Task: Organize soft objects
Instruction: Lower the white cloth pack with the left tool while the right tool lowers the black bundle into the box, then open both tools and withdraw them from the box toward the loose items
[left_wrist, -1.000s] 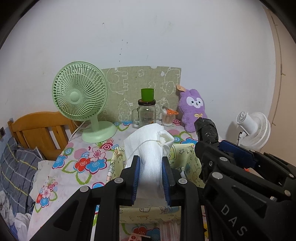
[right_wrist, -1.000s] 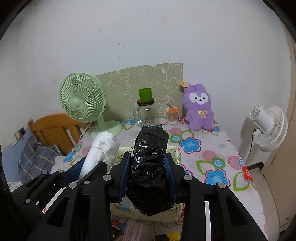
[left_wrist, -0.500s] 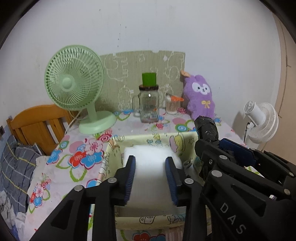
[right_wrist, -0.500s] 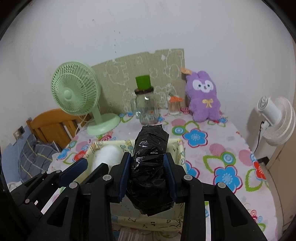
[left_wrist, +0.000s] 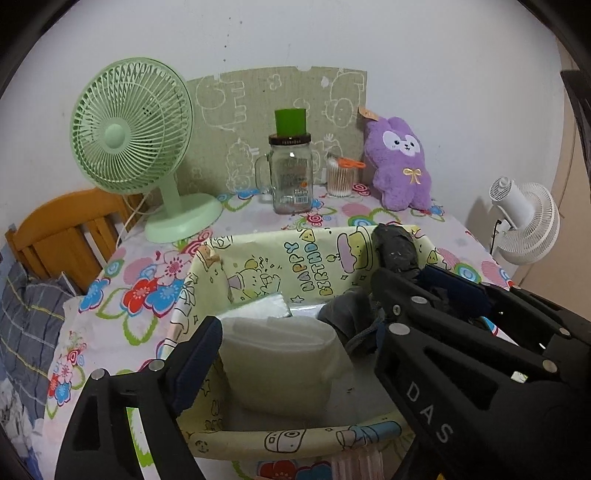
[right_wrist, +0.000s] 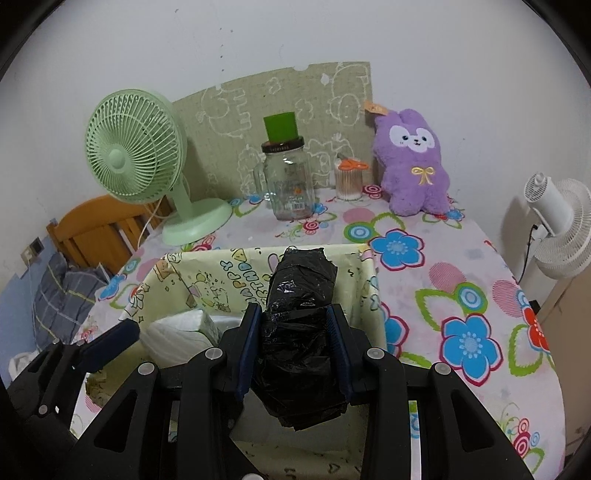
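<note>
— While my left tongs (left_wrist: 295, 354) are opening, where is the white roll (left_wrist: 280, 365)?
— Between the pads, lying in the basket (left_wrist: 317, 254) on the worktop (right_wrist: 443, 266).
— And my right tongs (right_wrist: 295, 354)?
— Clamped on the black bundle (right_wrist: 299, 314), held over the basket's right side.

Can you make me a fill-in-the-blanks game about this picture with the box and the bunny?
1. The black plastic bundle is clamped by the ____ gripper.
2. The white folded cloth roll lies inside the pale yellow ____.
3. The purple plush bunny sits against the ____.
4. The tall glass jar wears a ____ cup.

Missing: right; box; wall; green
</note>
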